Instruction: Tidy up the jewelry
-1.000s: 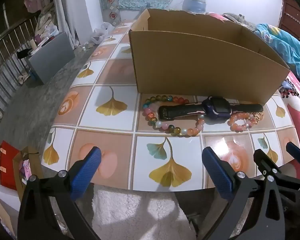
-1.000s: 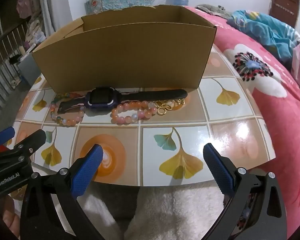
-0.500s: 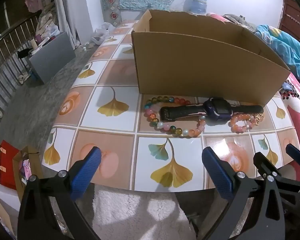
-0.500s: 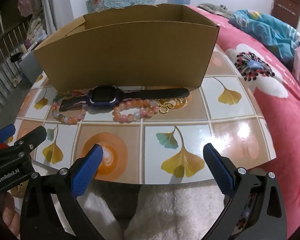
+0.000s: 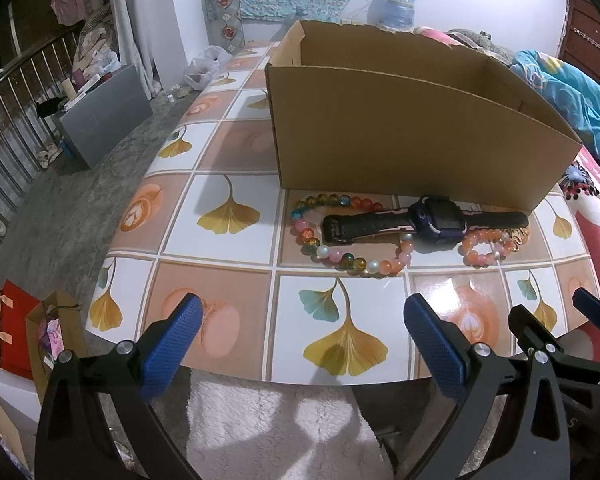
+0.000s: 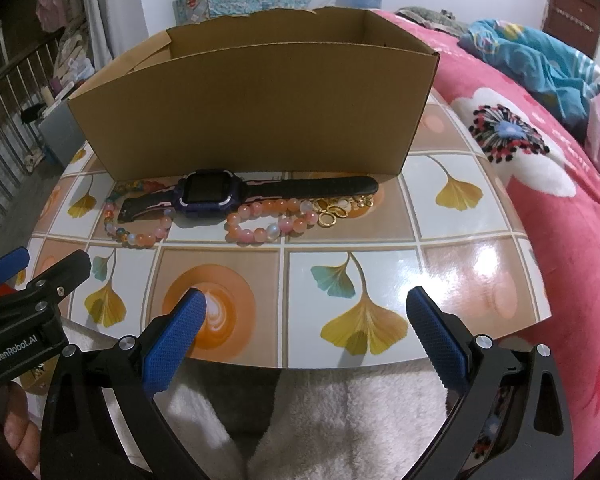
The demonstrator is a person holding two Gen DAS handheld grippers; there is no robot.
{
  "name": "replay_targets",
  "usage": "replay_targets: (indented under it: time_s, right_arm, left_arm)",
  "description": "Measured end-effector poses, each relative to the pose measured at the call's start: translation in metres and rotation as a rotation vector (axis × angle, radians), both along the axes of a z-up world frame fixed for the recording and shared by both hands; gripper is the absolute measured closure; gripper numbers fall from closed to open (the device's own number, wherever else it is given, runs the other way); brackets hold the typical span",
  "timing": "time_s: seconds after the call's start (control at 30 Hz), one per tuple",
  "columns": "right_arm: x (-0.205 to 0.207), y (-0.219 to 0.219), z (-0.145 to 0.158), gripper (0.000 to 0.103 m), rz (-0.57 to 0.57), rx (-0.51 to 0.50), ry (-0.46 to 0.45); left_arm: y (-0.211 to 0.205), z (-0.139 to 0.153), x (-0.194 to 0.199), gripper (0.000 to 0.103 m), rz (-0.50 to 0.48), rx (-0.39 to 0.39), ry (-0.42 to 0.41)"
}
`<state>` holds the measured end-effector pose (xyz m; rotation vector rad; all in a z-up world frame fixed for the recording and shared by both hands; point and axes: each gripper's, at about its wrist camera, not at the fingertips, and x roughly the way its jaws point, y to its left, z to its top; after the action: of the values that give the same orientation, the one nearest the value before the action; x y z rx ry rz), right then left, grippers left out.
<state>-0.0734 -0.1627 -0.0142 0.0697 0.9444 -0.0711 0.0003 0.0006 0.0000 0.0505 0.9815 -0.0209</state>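
I have both tools over the near edge of the counter (image 5: 236, 184), each spread wide with nothing between its fingers: the left tool (image 5: 300, 312) and the right tool (image 6: 306, 308). The jewelry lies in a row just in front of the open cardboard box (image 5: 404, 148): a multicoloured bead bracelet (image 5: 340, 258) at the left, a dark watch (image 6: 210, 194) across its ring, a pink bead bracelet (image 6: 266, 224), and gold rings (image 6: 334, 214) at the right end
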Motion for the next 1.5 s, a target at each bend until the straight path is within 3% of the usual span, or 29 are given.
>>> replay_targets:
  time_s: [1.5]
  right_arm:
    - [-0.0026, 0.0011, 0.0022, 0.007, 0.001, -0.013, -0.001]
  left_arm:
    - [0.0045, 0.0045, -0.0011, 0.004, 0.002, 0.004, -0.006]
